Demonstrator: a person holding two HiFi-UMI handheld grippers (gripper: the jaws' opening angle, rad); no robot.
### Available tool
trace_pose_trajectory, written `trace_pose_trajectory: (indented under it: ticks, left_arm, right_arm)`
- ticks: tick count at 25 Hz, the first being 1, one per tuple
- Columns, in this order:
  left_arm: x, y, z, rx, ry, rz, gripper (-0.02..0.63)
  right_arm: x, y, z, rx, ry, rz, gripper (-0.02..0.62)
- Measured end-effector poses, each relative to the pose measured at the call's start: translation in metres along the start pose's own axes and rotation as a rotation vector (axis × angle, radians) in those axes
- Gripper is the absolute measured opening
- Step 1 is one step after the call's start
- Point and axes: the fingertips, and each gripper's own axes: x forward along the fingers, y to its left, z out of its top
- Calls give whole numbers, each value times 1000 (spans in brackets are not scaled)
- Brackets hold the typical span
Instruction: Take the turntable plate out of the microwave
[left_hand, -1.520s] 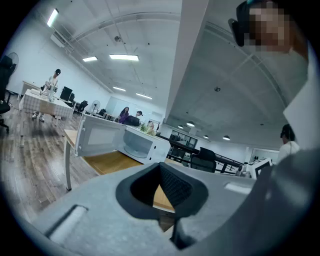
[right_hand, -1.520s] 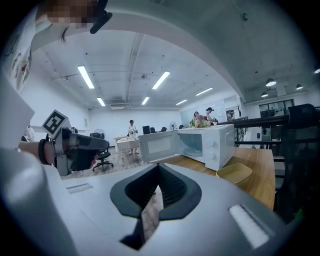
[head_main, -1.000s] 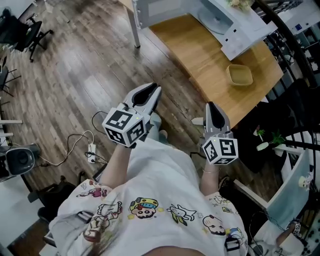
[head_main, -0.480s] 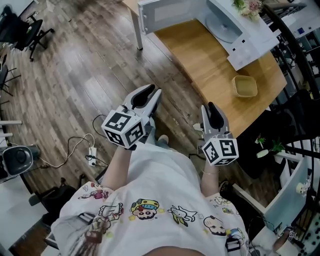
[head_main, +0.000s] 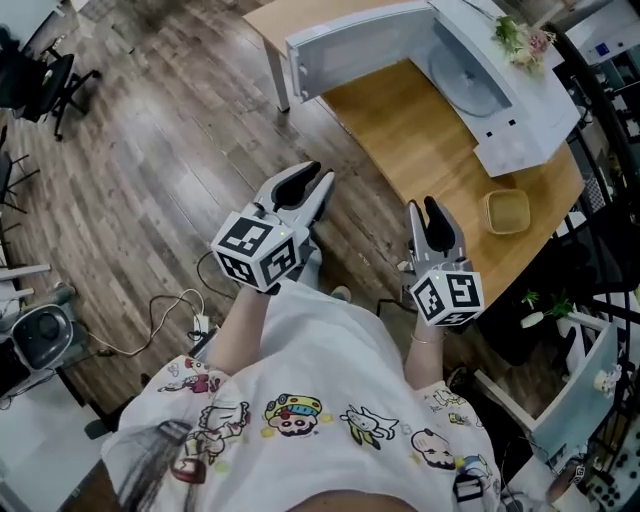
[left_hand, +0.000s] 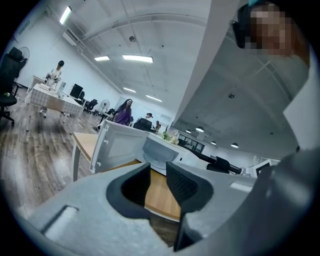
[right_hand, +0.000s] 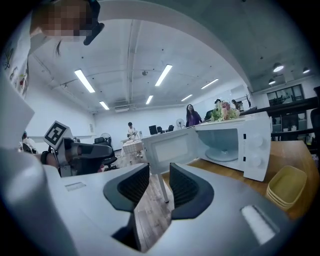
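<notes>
Evidently preparing a two-handed lift, the left gripper (head_main: 305, 181) and right gripper (head_main: 432, 212), both well short of the microwave (head_main: 525, 135), have just been opening their empty jaws; the turntable plate (head_main: 467, 80) sits inside.

microwave (head_main: 535, 125): cut off at top edge | turntable plate (head_main: 466, 80): partly hidden within microwave
</notes>
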Motion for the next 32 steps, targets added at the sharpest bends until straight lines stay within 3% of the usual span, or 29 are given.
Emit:
trace_pose_trajectory:
  ticks: [8, 14, 32]
  left_arm:
    - [32, 56, 37, 8, 37, -79, 101]
    - [40, 87, 42, 1, 76, -136, 120]
    - [89, 100, 35, -43, 137, -222, 135]
  right_arm:
    - [59, 9, 20, 30, -46, -64, 123]
    - [78, 12, 18, 57, -54, -152, 141]
    - [95, -24, 15, 95, -12, -275, 190]
